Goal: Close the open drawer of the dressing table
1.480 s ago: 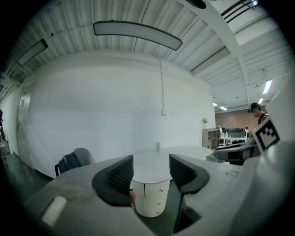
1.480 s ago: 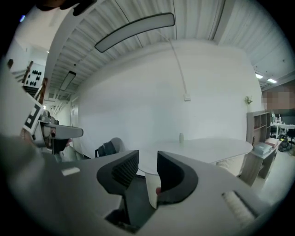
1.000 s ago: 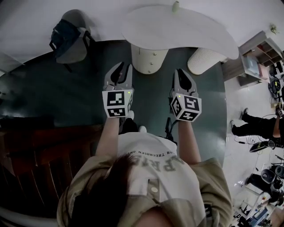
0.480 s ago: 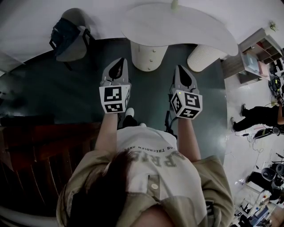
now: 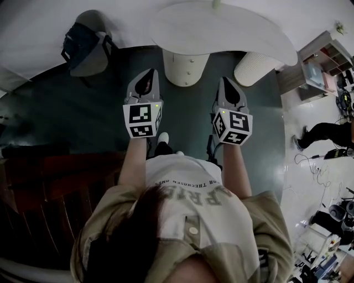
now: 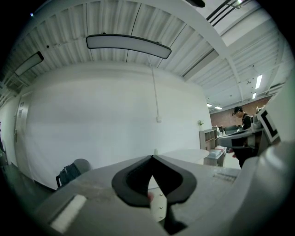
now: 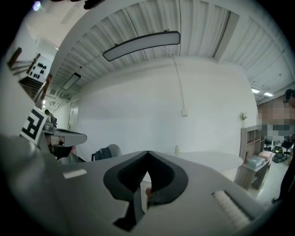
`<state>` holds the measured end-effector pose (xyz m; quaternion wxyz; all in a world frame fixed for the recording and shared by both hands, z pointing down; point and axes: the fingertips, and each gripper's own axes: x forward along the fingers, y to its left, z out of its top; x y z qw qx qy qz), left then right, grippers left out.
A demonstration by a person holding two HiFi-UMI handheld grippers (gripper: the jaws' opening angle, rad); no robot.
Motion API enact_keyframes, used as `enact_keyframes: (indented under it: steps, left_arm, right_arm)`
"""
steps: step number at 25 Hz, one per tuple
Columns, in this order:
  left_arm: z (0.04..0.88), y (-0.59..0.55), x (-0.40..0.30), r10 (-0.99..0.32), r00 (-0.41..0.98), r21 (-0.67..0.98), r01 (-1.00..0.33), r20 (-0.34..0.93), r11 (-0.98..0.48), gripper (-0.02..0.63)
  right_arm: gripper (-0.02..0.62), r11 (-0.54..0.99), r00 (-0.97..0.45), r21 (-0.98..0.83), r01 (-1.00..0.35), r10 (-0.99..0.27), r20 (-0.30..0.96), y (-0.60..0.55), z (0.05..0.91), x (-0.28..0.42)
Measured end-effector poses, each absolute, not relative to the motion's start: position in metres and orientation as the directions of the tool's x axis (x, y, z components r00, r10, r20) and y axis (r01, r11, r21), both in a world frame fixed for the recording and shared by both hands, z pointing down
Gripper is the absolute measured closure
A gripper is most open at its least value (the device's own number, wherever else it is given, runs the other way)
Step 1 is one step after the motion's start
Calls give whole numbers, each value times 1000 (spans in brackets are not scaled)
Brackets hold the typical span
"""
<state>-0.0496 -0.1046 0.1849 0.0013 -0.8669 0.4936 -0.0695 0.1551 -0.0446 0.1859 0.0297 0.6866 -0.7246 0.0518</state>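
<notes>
The white dressing table point(image 5: 221, 30) stands against the far wall, its rounded top resting on a drawer pedestal point(image 5: 185, 69) with small knobs. From here I cannot tell which drawer stands open. My left gripper point(image 5: 149, 73) is held level a short way in front of that pedestal, shut and empty. To its right my right gripper point(image 5: 226, 80) is also shut, with nothing in it. In the left gripper view the closed tips point(image 6: 152, 157) frame the pedestal point(image 6: 158, 208). The right gripper view shows my right gripper point(image 7: 148, 152) shut, with the table top point(image 7: 207, 159) beyond it.
A ribbed white pedestal point(image 5: 253, 69) holds up the table's right end. A small bottle point(image 5: 217, 4) stands on the top. A chair with a dark backpack point(image 5: 84, 45) is at the far left. Dark wooden furniture point(image 5: 55, 188) lies near left, and shelves point(image 5: 326, 65) and a person point(image 5: 326, 132) are at the right.
Both grippers' jaws have closed; the left one stood clearly apart a second ago. Neither hand has moved much.
</notes>
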Motion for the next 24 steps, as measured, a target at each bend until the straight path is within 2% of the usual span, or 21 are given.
enact_keyframes:
  steps: [24]
  left_arm:
    - [185,-101,-51,-850,513,-58,-851,115,-522,598]
  right_arm:
    - [594,58,-60,-18,-998,-995,84,-38,175,151]
